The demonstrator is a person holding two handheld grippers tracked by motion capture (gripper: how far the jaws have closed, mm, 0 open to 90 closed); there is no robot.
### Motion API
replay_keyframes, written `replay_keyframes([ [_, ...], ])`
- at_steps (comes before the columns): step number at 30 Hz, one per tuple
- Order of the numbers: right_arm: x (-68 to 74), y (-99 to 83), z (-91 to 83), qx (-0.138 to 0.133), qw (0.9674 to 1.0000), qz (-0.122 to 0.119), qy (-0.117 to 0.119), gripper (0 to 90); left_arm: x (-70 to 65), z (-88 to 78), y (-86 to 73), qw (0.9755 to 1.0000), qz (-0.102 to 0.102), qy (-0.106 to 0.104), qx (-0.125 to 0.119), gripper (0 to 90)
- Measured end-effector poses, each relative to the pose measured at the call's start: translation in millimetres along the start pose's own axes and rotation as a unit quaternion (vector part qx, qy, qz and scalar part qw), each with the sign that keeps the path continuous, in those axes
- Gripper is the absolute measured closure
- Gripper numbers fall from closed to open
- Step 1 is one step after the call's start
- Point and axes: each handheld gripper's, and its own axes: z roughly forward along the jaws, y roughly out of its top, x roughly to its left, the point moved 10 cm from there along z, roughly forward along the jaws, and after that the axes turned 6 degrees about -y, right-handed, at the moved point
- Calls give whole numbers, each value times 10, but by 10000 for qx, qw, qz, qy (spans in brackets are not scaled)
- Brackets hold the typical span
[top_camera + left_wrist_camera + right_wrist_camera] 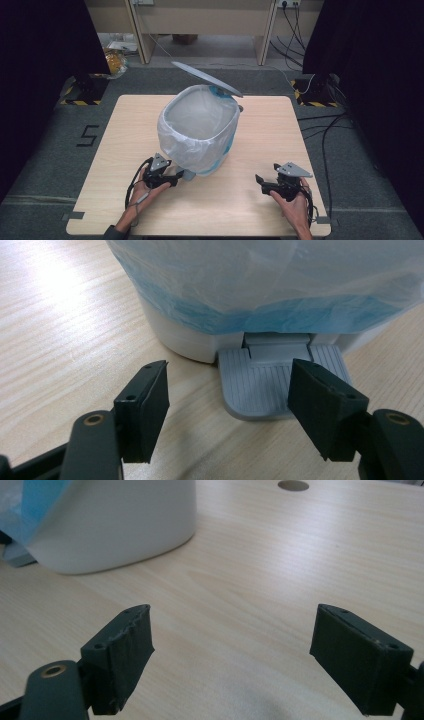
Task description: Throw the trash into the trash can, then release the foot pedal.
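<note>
On the wooden table (260, 150) stands a pedal bin (199, 131), lined with a clear bag (172, 137) folded over its rim, its lid (207, 78) tilted up at the far side. Since the lid is raised while the left gripper (176, 178) sits at the foot of the bin, the step in hand appears to be working the grey pedal (272, 385). The left gripper view shows that gripper's jaws spread wide, one on either side of the ribbed pedal, pinching nothing; whether a jaw actually touches the pedal cannot be told. To do the step well, one jaw pad should come down flat on the middle of the ribbed plate and press straight down, not at the rounded front edge, where it could slide off. The bin looks light, so a push that leans forward could shove it across the table instead of moving the lid.

The right gripper (261, 182) rests low near the front right of the table, well apart from the bin, its jaws also spread and empty. It is free to steady the white wall (125, 525) if the bin starts to slide. The loose bag hem (280, 320) hangs just above the pedal hinge and could snag a jaw. A round hole (293, 485) lies farther off in the tabletop, out of the way.
</note>
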Motion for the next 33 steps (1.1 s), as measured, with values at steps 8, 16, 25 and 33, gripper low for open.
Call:
replay_keyframes([
  [8,45,-129,8,200,9997,-106,18,168,0,0,0,10000,-4,-5,-1,320],
  [16,67,-270,20,494,9985,-223,-20,168,2,-1,-2,10000,2,-10,13,320],
  [25,77,-355,4,649,9975,-272,-59,170,-1,-1,0,10000,6,5,-4,320],
  [33,47,-464,51,958,9949,-280,-114,154,-2,-1,1,10000,14,16,-13,320],
])
